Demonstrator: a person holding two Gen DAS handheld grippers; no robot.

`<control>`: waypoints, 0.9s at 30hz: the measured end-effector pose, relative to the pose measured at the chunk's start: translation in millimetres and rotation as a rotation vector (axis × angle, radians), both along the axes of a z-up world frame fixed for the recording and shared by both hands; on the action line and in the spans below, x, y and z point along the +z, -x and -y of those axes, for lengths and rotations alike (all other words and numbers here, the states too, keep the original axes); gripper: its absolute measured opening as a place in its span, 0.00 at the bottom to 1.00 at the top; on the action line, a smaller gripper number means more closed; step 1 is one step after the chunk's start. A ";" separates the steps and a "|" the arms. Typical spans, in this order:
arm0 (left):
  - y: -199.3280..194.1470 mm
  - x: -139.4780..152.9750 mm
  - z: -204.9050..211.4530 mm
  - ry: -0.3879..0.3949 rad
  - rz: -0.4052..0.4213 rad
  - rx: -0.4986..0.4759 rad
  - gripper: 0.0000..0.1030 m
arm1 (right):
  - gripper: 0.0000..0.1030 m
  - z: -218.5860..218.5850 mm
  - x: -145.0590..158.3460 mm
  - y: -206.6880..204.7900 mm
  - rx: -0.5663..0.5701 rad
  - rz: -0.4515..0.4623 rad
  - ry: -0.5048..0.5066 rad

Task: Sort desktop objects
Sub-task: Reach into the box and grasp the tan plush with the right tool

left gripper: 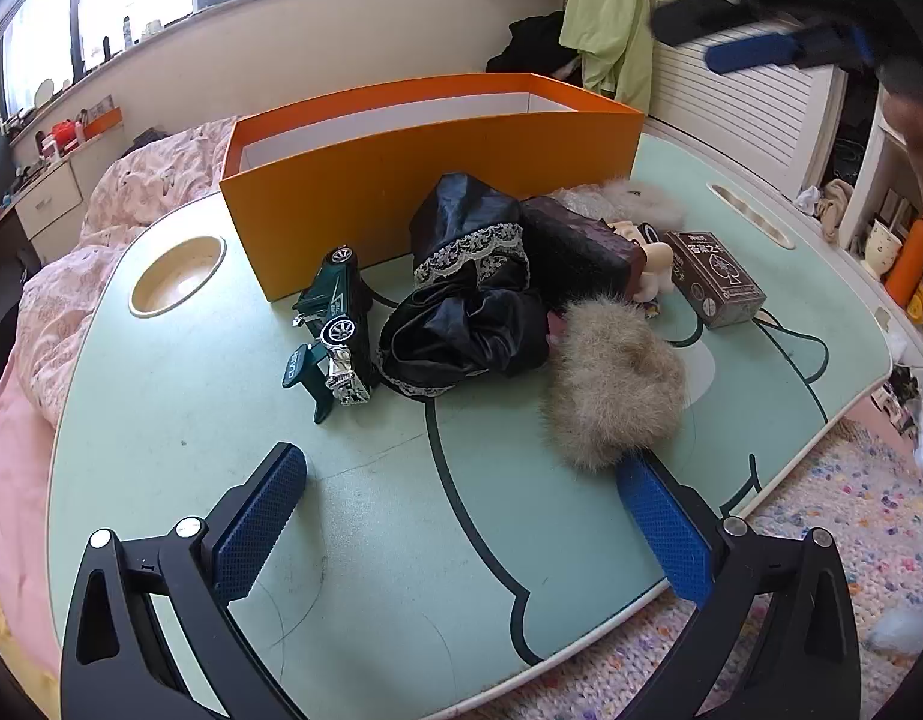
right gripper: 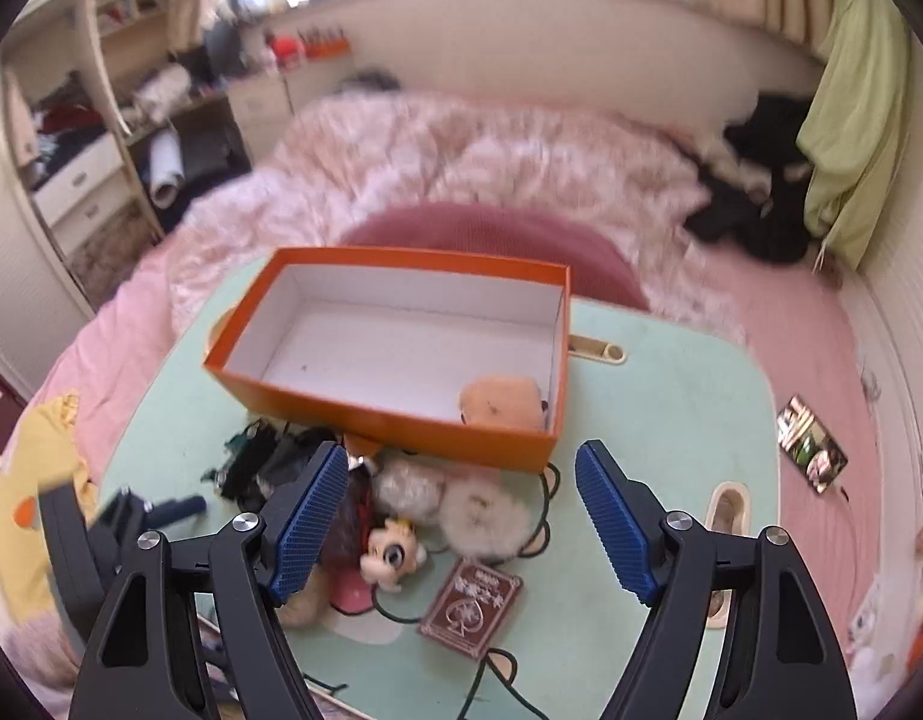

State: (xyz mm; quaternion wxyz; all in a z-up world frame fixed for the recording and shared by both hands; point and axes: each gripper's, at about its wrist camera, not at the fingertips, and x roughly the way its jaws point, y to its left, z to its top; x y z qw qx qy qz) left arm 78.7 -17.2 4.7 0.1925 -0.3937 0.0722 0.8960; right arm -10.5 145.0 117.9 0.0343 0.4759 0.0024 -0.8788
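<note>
Orange cardboard formed the open box (right gripper: pixel 401 420) at the far side of the mint-green lap table (left gripper: pixel 161 420), with one tan plush item (right gripper: pixel 503 402) already lying in its near right corner. Both grippers were spread and held nothing: the left gripper (left gripper: pixel 461 516) hung low over the table's near edge, the right gripper (right gripper: pixel 461 516) higher, above the clutter. A beige fur pom-pom (left gripper: pixel 617 384) lay just beyond the left gripper's right finger, touching black lace-trimmed fabric (left gripper: pixel 473 312); a green toy car (left gripper: pixel 335 324) stood to the left, a brown card box (left gripper: pixel 713 276) to the right. The pom-pom was judged best taken first, pinched low through its middle so the fabric was not dragged along.
</note>
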 end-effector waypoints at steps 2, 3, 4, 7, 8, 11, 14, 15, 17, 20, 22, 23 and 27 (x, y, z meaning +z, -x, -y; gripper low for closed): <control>0.1 -0.1 0.3 0.000 0.000 0.000 1.00 | 0.59 2.6 -7.5 40.1 0.001 0.146 0.008; 0.1 -0.2 0.4 -0.001 0.000 0.000 1.00 | 0.53 4.6 -14.0 55.2 0.005 0.204 0.005; -0.1 -0.3 0.4 -0.001 -0.001 -0.001 1.00 | 0.42 6.9 -21.6 68.8 0.004 0.254 -0.015; -1.0 -0.1 0.4 -0.004 -0.005 -0.002 1.00 | 0.37 7.8 -47.6 94.2 -0.054 0.351 -0.108; -1.2 -0.1 0.4 -0.005 -0.006 -0.002 1.00 | 0.37 6.8 -55.1 98.7 -0.066 0.377 -0.118; -1.9 0.3 0.8 -0.009 -0.009 -0.003 1.00 | 0.37 4.4 -71.9 107.9 -0.081 0.426 -0.139; -0.7 0.4 1.1 -0.011 -0.012 -0.003 1.00 | 0.41 2.0 -84.0 114.0 -0.110 0.437 -0.195; -0.7 0.6 0.8 -0.012 -0.013 -0.002 1.00 | 0.42 3.7 -85.6 114.5 -0.113 0.427 -0.221; -0.1 0.5 0.7 -0.013 -0.013 -0.002 1.00 | 0.36 7.0 -86.3 114.1 -0.117 0.408 -0.265; 0.1 0.2 0.2 -0.013 -0.013 -0.002 1.00 | 0.32 6.8 -80.4 112.3 -0.127 0.377 -0.241; -0.1 0.0 0.4 -0.013 -0.012 -0.001 1.00 | 0.31 1.7 -67.8 109.0 -0.130 0.338 -0.136; -0.1 0.0 0.4 -0.013 -0.013 -0.001 1.00 | 0.31 -3.0 -57.1 104.8 -0.132 0.302 -0.069; -0.2 -0.2 0.5 -0.012 -0.012 -0.001 1.00 | 0.31 -16.0 -11.0 75.4 -0.107 0.156 0.073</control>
